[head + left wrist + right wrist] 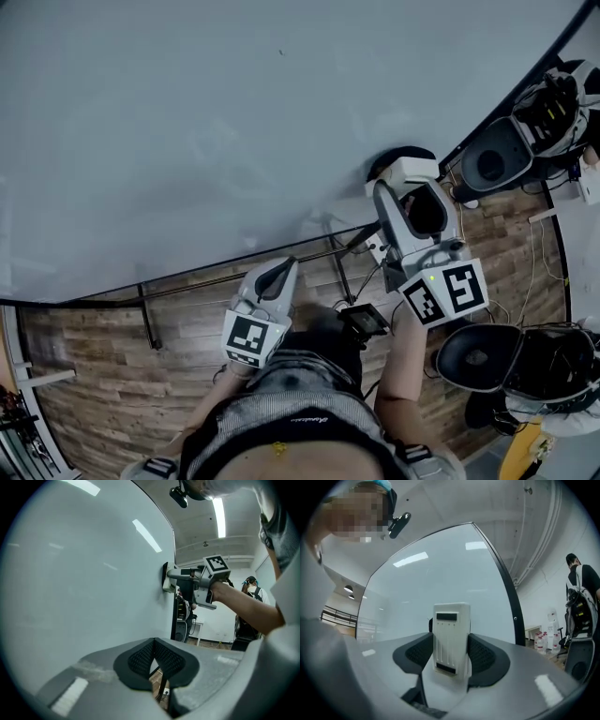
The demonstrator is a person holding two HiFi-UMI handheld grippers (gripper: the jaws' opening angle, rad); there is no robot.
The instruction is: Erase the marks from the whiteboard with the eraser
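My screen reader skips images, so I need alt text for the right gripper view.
The right gripper clamps a white eraser upright between its jaws, facing a whiteboard with a black frame that shows only ceiling-light reflections. A person with a backpack stands at the far right.

The left pale grey plastic gripper (279, 272) and the right pale grey plastic gripper (401, 192) each end in a white cube with black square markers (248, 339). The right gripper's marker cube (445, 291) has a small green light (430, 278). Black mesh-textured pads (140, 657) line the jaws. The person wears a heathered grey short-sleeved top (281, 398) with dark shoulder straps (398, 452).
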